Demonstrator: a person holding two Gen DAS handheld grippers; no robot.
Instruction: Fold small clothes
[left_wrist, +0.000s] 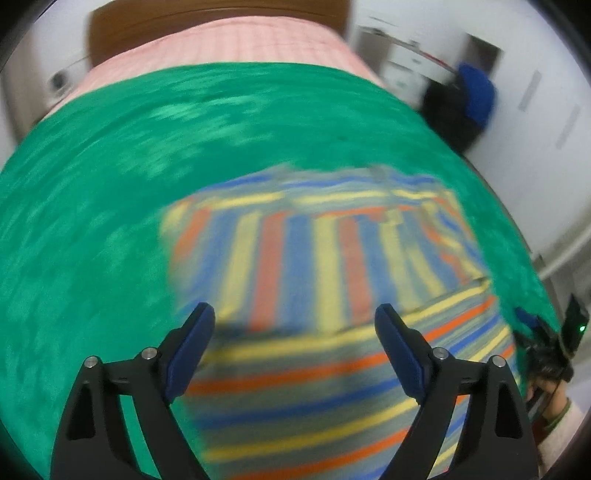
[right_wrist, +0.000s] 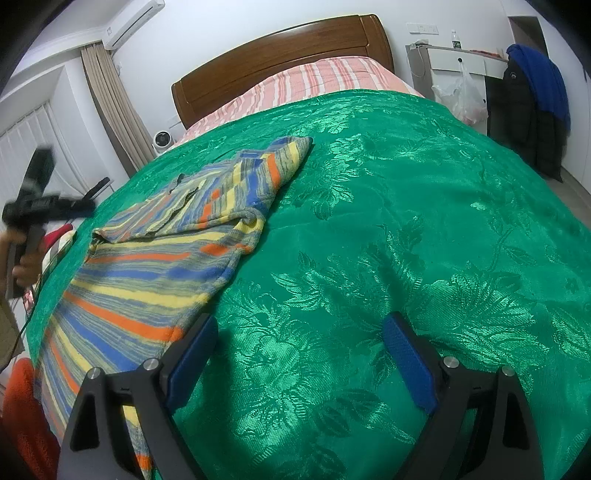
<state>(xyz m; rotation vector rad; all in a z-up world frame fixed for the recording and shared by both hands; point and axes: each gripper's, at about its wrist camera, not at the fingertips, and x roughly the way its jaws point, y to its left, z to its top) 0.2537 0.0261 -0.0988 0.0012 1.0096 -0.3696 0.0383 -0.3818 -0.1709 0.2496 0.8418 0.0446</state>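
A striped garment (left_wrist: 314, 288) in blue, yellow and orange lies on the green bedspread (left_wrist: 92, 206). In the left wrist view it is blurred and fills the lower middle; its upper part is folded over. My left gripper (left_wrist: 295, 321) is open and empty just above it. In the right wrist view the garment (right_wrist: 155, 266) lies at the left, partly folded, one end hanging over the near bed edge. My right gripper (right_wrist: 299, 332) is open and empty over the bare bedspread (right_wrist: 406, 221), to the right of the garment. The left gripper (right_wrist: 37, 206) shows at the far left, blurred.
A pink striped sheet (right_wrist: 314, 81) and a wooden headboard (right_wrist: 280, 51) lie at the far end. A white cabinet with a plastic bag (right_wrist: 461, 96) and dark and blue coats (right_wrist: 532, 107) stand at the right. An orange object (right_wrist: 22, 406) sits at the lower left.
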